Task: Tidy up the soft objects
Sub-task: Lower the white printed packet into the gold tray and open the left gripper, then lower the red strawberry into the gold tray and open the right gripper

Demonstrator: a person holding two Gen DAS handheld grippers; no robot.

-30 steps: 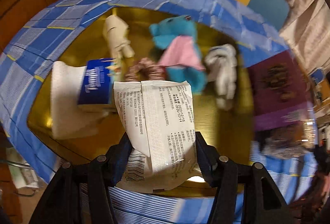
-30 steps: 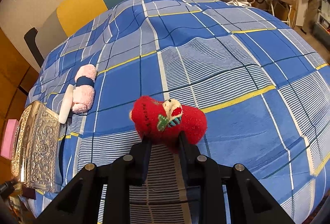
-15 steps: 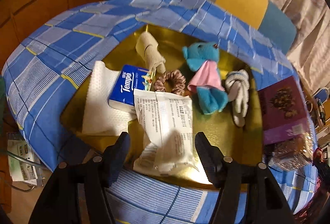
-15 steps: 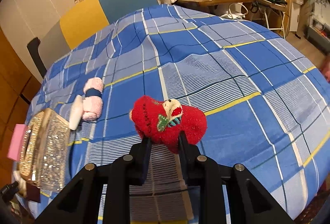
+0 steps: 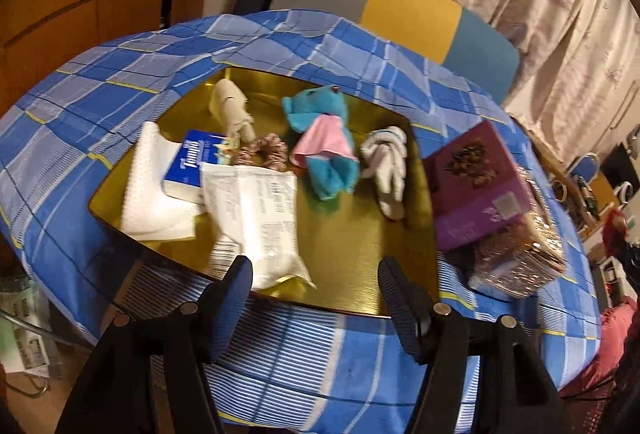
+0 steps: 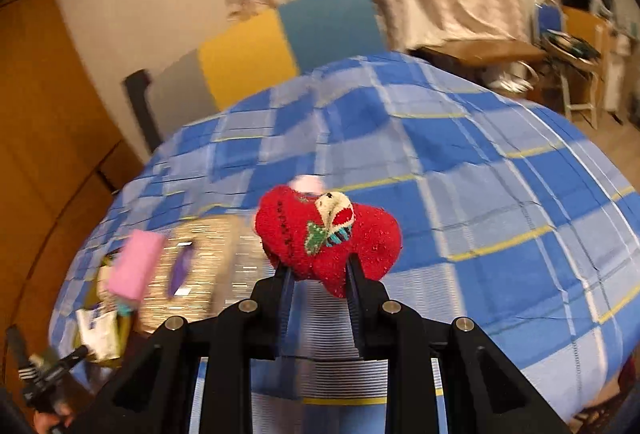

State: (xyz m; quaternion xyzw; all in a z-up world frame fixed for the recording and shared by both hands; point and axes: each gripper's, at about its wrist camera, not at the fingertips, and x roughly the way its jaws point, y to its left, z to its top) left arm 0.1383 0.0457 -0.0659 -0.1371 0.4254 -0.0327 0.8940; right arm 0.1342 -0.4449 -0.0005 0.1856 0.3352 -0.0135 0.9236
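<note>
The right gripper (image 6: 318,276) is clamped tight on the red plush sock (image 6: 328,234), pads pinching its lower edge from both sides, and the sock sits up above the fingertips, clear of the blue checked tablecloth (image 6: 500,194). Its long axis runs across the view, side to side, roughly square to the fingers, with the rounded end bulging off to the right and the embroidered cream and green patch facing the camera. Over on the other side, the left gripper (image 5: 316,276) stands wide apart with nothing between its pads, hovering at the near edge of the gold tray (image 5: 360,234). The white snack packet (image 5: 256,222) lies flat in the tray just beyond the left finger, long axis running away from the gripper and leaning a little left, its near end at the tray's front rim. Behind it in the tray: a white paper towel (image 5: 148,190) with a blue tissue pack (image 5: 192,162) on it, a beige rolled cloth (image 5: 230,106), a pink scrunchie (image 5: 264,154), a teal plush toy (image 5: 324,138) and a white knotted cloth (image 5: 388,170). A purple box (image 5: 476,186) sits just right of the tray.
</note>
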